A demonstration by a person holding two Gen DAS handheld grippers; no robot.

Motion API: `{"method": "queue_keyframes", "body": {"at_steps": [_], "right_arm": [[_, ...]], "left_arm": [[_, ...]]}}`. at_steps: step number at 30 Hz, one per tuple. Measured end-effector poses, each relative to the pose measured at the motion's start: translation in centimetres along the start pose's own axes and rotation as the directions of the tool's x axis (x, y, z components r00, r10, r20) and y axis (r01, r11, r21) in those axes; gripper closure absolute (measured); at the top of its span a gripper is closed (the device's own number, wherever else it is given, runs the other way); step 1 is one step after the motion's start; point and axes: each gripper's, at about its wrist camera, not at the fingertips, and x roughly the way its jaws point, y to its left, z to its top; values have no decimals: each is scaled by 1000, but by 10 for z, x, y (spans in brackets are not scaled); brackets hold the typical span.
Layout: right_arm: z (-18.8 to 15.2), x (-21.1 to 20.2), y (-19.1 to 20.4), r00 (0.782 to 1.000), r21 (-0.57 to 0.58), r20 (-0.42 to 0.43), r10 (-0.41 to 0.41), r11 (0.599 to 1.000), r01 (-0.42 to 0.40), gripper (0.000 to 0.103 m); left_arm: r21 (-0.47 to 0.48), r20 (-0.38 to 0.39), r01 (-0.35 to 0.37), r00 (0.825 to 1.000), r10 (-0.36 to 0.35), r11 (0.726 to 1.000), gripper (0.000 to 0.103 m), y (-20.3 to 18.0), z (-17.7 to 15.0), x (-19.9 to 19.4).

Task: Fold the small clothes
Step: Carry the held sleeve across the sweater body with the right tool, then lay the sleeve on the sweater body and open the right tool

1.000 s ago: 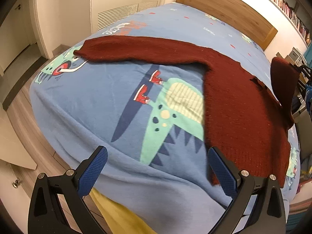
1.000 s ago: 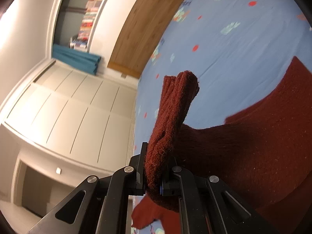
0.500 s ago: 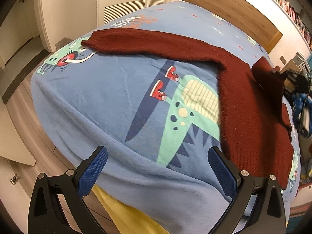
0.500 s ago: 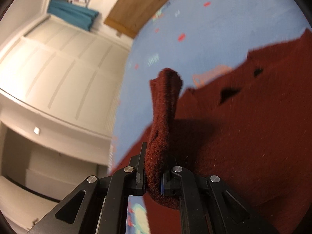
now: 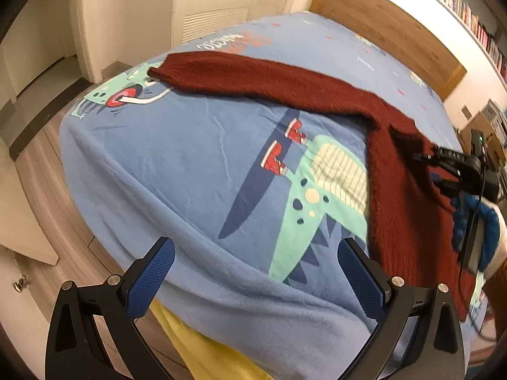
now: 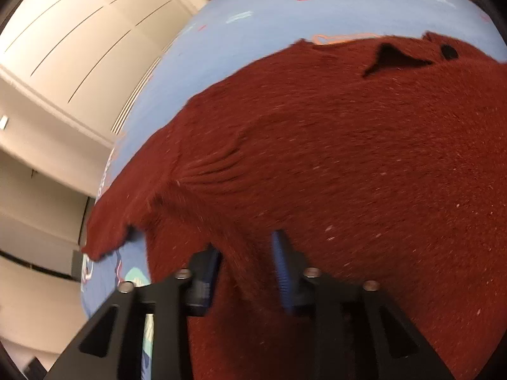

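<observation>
A dark red knitted sweater (image 5: pixel 402 171) lies on the blue dinosaur bed sheet (image 5: pixel 190 158). One sleeve (image 5: pixel 253 72) stretches out flat toward the far left corner. My left gripper (image 5: pixel 253 275) hovers open over the near corner of the bed, with nothing between its blue pads. My right gripper (image 6: pixel 244 256) is low over the sweater (image 6: pixel 348 158) and its jaws are opening. The other sleeve, folded inward, runs as a ridge between them, and the pads stand apart from it. The left wrist view shows the right gripper (image 5: pixel 432 171) at the sweater's right side.
A wooden headboard (image 5: pixel 380 22) closes the far end of the bed, under a shelf of books (image 5: pixel 459 3). White wardrobe doors (image 5: pixel 221 3) and wood floor (image 5: pixel 41 164) lie to the left. Yellow cloth (image 5: pixel 202 348) hangs below the sheet's near edge.
The right gripper came down with the raised sleeve, laid it over the sweater's body, and its jaws parted. The left gripper stayed open and shifted only slightly.
</observation>
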Motion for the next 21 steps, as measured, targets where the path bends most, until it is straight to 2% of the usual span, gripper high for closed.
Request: {"method": "queue_keyframes", "body": {"at_steps": [4, 7, 11, 14, 17, 21], "right_arm": [[-4, -6, 17, 999, -94, -24, 21, 995, -23, 56], [5, -12, 27, 1000, -139, -1, 26, 990, -26, 56], [4, -27, 26, 997, -174, 49, -53, 983, 61, 53], [-2, -19, 25, 993, -196, 28, -117, 973, 120, 52], [-14, -6, 29, 992, -208, -11, -128, 970, 123, 47], [-22, -5, 45, 994, -245, -6, -106, 964, 101, 44]], "left_arm": [[12, -27, 22, 999, -22, 1000, 2, -2, 5, 2], [41, -54, 38, 998, -35, 998, 2, -6, 7, 7], [41, -74, 58, 996, -55, 997, 2, -6, 6, 13], [43, -66, 54, 997, -51, 998, 2, -6, 7, 14], [40, -63, 39, 997, -36, 998, 2, -5, 11, 16], [14, -59, 34, 998, -33, 999, 2, 3, 23, 21]]}}
